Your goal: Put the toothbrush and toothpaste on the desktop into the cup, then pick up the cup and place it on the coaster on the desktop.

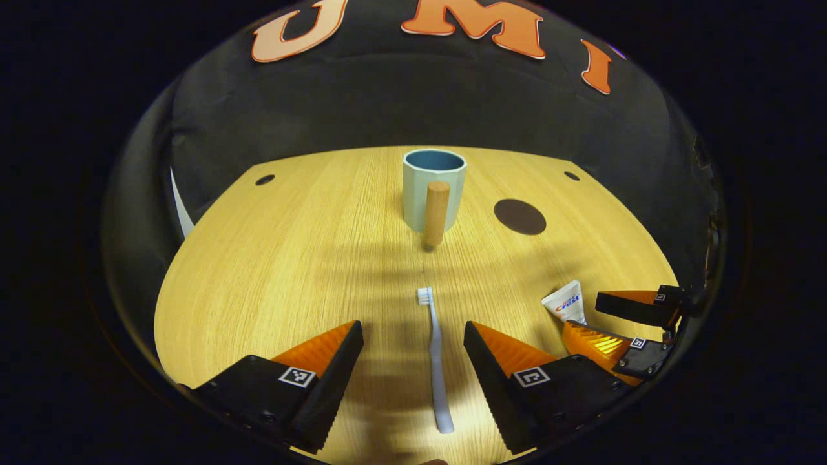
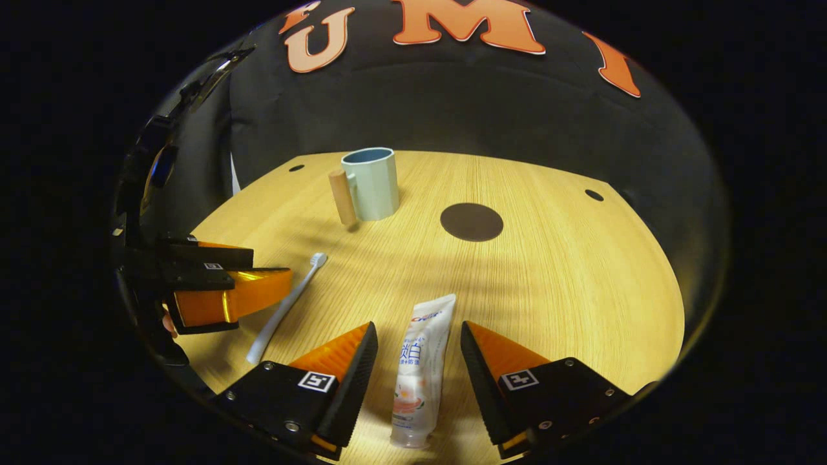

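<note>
Left gripper view: we hold our left gripper (image 1: 413, 332) low, jaws wide, straddling the toothbrush (image 1: 437, 361). Right gripper (image 2: 418, 332) likewise spread around the toothpaste (image 2: 420, 368). Cup (image 1: 434, 190) stands beyond, coaster (image 1: 520, 216) beside.

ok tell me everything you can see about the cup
The cup is a pale blue-green mug with faceted sides and a darker blue inside. It looks like plastic. A round, wood-looking peg handle slants down one side. It stands upright and looks empty, at the far middle of the wooden desktop, apart from the dark round coaster. Only the desktop touches it.
</note>
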